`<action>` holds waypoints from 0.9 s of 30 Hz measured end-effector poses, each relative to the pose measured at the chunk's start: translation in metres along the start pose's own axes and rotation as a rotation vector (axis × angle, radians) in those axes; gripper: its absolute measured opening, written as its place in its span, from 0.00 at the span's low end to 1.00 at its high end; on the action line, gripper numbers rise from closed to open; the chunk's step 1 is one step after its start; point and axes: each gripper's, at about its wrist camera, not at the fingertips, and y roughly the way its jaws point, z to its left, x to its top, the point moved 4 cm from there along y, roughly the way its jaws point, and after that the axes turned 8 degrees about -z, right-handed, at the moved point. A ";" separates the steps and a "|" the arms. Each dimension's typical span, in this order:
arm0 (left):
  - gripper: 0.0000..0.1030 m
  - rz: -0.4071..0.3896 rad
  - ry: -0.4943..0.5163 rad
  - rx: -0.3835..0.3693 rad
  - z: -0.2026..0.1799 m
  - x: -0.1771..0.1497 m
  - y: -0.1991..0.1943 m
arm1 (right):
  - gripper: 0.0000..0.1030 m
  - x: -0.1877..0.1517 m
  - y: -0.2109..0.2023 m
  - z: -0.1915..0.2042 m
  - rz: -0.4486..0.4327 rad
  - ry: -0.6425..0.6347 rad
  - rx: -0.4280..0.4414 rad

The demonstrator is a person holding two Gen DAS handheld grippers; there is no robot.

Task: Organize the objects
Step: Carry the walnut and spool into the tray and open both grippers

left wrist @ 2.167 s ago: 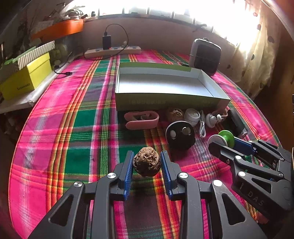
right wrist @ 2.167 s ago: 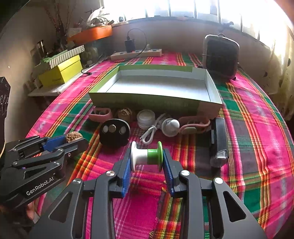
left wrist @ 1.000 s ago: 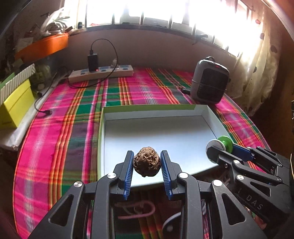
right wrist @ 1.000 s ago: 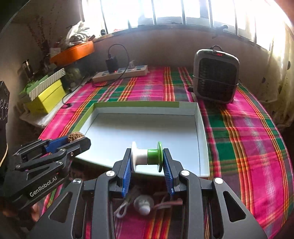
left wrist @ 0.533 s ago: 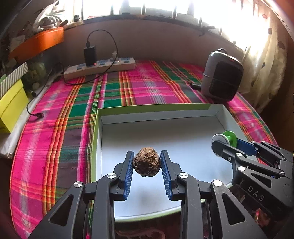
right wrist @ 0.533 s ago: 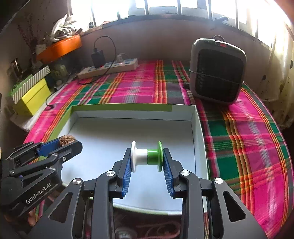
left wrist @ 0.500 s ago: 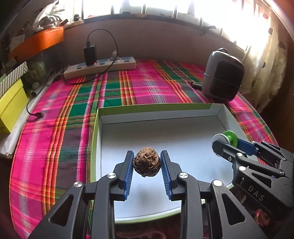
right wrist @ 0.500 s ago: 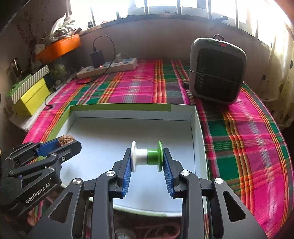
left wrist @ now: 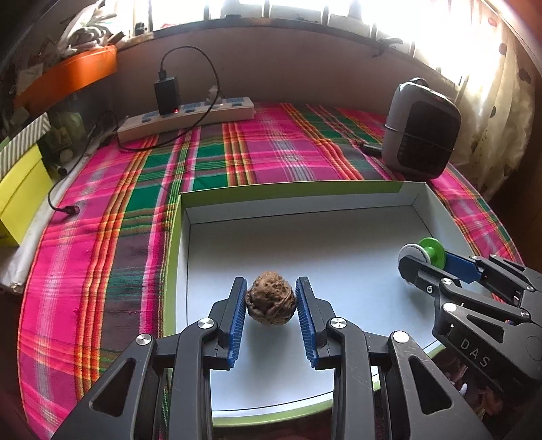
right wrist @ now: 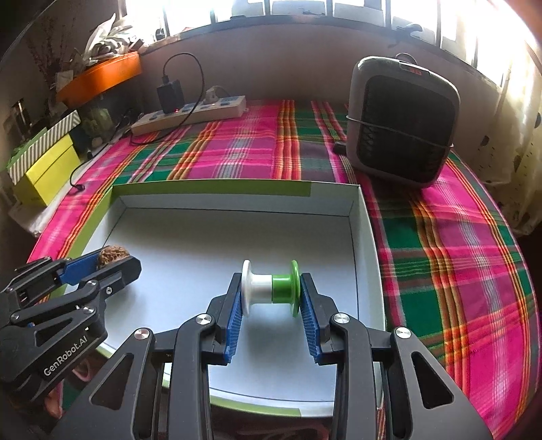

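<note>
Yellow box [left wrist: 18,193] cut off at left edge.

bright windows [right wrist: 305,6] behind a plaid-covered table [right wrist: 457,254]; spotted curtain [left wrist: 501,84] right, orange shelf [left wrist: 67,78] left.

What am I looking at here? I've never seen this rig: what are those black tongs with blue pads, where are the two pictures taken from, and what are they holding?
There is no robot: a person holds a pair of hand-operated tongs in each hand, with a wide-angle camera on each looking forward along its two fingers. So one picture is the left tongs' own view and the other the right tongs' view, and each also shows the other pair at its edge.

The left tongs grip a brown wrinkled walnut. The right tongs grip a white and green spool by its two end discs.

Both hover over an open shallow box with a white inside and green rim, empty so far. It sits on a pink and green checked cloth, with a power strip and a small grey heater behind.
</note>
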 end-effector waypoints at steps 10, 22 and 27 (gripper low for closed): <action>0.27 0.006 0.004 0.014 0.002 -0.002 0.001 | 0.33 0.000 0.002 0.000 0.007 -0.003 -0.010; 0.28 0.006 -0.005 -0.003 0.002 -0.001 0.001 | 0.42 -0.001 0.004 -0.003 0.016 0.007 -0.018; 0.32 0.000 -0.008 -0.013 0.001 -0.002 -0.003 | 0.51 0.000 0.001 -0.003 0.009 0.013 -0.019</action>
